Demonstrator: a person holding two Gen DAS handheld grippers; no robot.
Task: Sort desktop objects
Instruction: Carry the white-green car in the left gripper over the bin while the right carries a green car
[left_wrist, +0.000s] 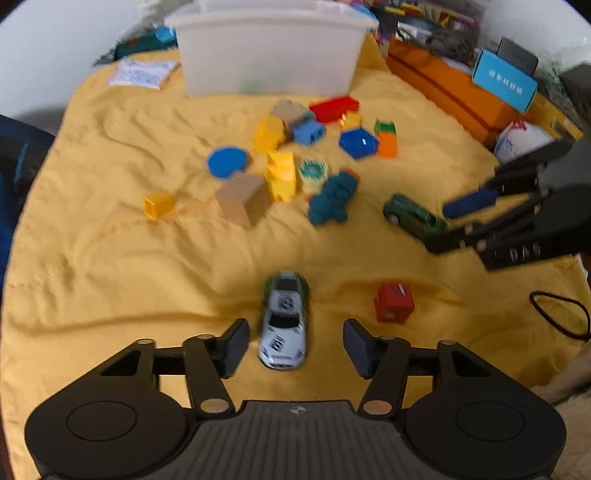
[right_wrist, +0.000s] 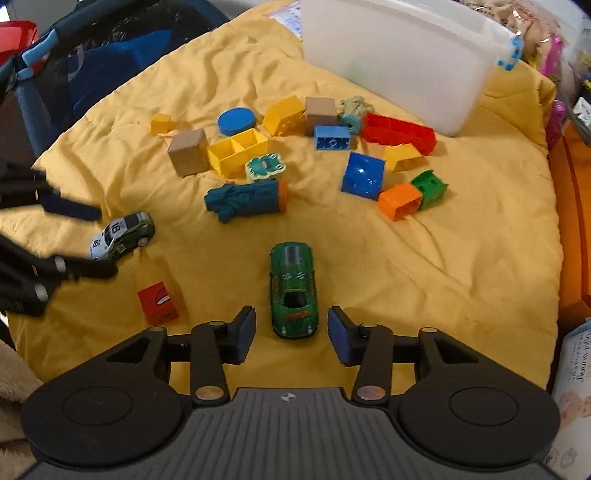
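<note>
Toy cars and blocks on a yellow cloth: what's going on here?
A person with a gripper in each hand is sorting toys on a yellow cloth. The left gripper is open around a white and green toy car without gripping it; the right gripper is open around a green toy car. Both cars lie on the cloth. Building blocks lie scattered before a translucent plastic bin.

Setting: a home, likely a play or storage corner. Yellow quilted cloth (right_wrist: 443, 258) strewn with toy cars (right_wrist: 293, 291) and building blocks (right_wrist: 399, 133); translucent storage bin (right_wrist: 399, 59); cluttered boxes (left_wrist: 443, 88) alongside.
</note>
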